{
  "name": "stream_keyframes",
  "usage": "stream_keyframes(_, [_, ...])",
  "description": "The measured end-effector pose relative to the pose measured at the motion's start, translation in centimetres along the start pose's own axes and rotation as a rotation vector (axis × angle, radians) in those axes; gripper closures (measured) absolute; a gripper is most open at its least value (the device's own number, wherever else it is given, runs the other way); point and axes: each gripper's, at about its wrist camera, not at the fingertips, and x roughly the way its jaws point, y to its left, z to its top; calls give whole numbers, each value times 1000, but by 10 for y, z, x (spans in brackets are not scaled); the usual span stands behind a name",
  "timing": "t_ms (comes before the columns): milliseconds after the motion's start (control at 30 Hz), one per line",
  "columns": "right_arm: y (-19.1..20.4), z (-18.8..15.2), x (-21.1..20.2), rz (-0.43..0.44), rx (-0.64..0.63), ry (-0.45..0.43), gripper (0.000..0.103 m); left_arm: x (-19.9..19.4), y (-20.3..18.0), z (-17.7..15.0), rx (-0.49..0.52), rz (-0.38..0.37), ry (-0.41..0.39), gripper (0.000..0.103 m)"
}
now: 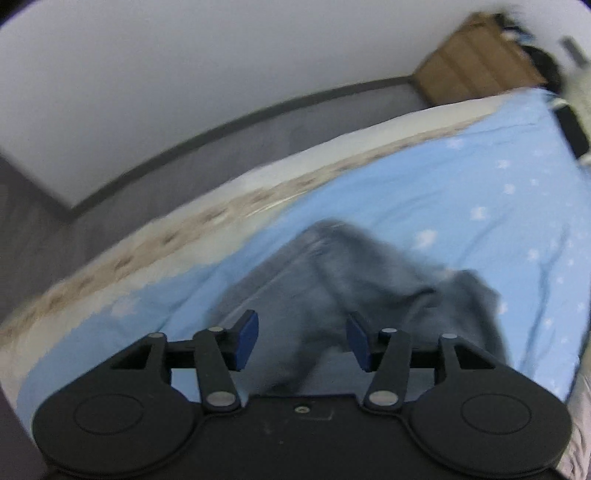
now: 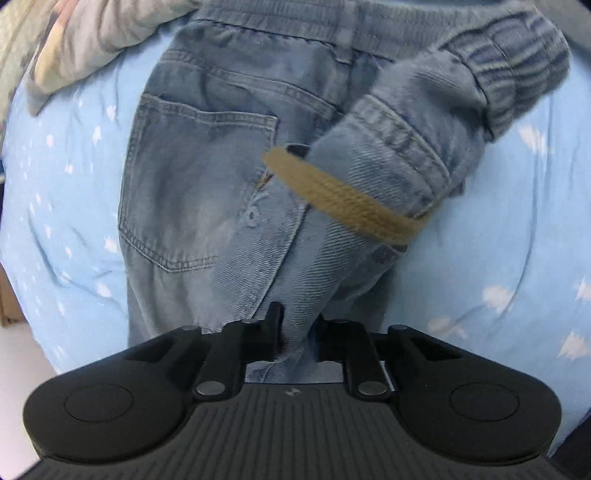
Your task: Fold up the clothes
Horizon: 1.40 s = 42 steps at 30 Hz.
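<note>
Jeans (image 1: 354,280) smeared by motion blur in the left wrist view, waistband (image 2: 369,14) cut off by the top edge, dark objects (image 1: 546,62) by the wall unreadable

the jeans (image 2: 207,177) are faded blue denim with paler stitching, and a tan woven drawstring (image 2: 343,195) lies across them. under the jeans, the bedsheet (image 2: 480,258) is light blue dotted with small white shapes. the fingers (image 1: 245,339) carry dark blue pads on black.
</note>
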Motion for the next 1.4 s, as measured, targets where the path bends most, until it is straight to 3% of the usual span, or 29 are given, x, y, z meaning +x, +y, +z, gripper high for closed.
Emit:
stream_keyframes(133, [7,0,-2,-35,-50,-2,91,23,34,-11,-179,-5,37,53])
stream_keyframes(400, [11,-2,-6,-82,-100,-15,91,47,65,-27,-369,-89,86,57])
stream_keyframes(467, [13,-3,-8,-90,-111,-22,91,49,65,-27,-392,-111,81,62])
stream_keyframes(500, [14,-4,-10,-91,-116,-27,91,47,64,-27,-386,-119,69,69])
stream_keyframes(533, [14,-5,-13,-91,-122,-34,92,44,63,-27,-379,-127,56,83])
stream_keyframes(600, [16,-7,-21,-86,-141,-48,94,38,61,-28,-364,-145,28,92])
stream_keyframes(900, [11,-13,-57,-13,-220,-95,98,-50,68,-35,-323,-283,-176,99])
stream_keyframes(1200, [-26,-15,-109,94,-225,-105,98,-161,130,-30,-394,-405,-401,99])
stream_keyframes(1400, [-52,-28,-128,101,-335,-69,98,-203,174,-35,-426,-437,-451,99])
